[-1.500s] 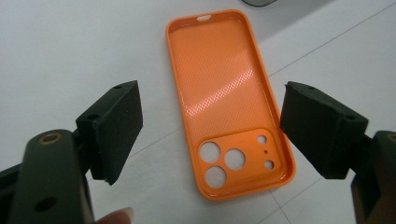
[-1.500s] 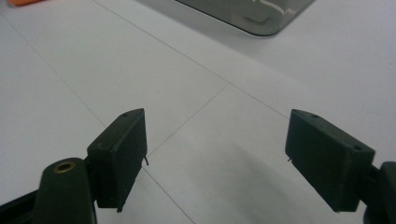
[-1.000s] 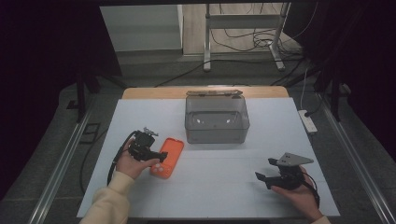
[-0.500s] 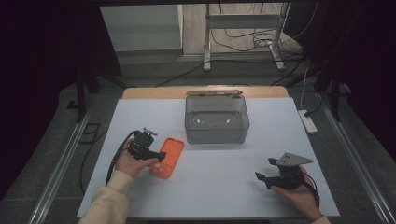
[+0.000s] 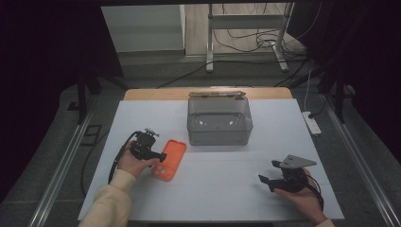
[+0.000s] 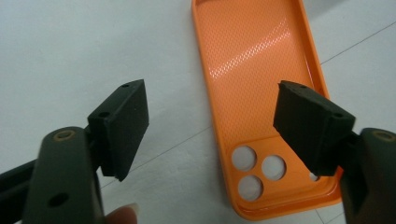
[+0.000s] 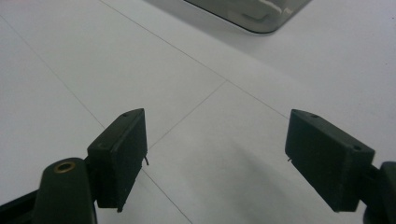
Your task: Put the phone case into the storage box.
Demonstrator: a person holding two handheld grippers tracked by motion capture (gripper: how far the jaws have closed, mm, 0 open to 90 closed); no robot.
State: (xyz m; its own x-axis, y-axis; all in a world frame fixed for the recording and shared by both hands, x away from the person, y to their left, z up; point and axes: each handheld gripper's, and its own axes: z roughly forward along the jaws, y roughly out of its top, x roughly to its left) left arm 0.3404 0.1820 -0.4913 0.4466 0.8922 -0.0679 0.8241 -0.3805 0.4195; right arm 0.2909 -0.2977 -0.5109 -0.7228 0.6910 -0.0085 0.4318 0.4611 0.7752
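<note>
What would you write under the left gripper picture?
Left gripper, jaws closing but open, around the camera-hole end of an orange phone case on the white table.

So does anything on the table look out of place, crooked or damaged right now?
Nothing looks damaged or spilled. The orange phone case lies slightly askew, hollow side up, by the left gripper, whose jaws have just been closing. The grey bin sits square.

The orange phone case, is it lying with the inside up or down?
Inside up: the orange phone case shows its raised rim and textured inner face.
</note>
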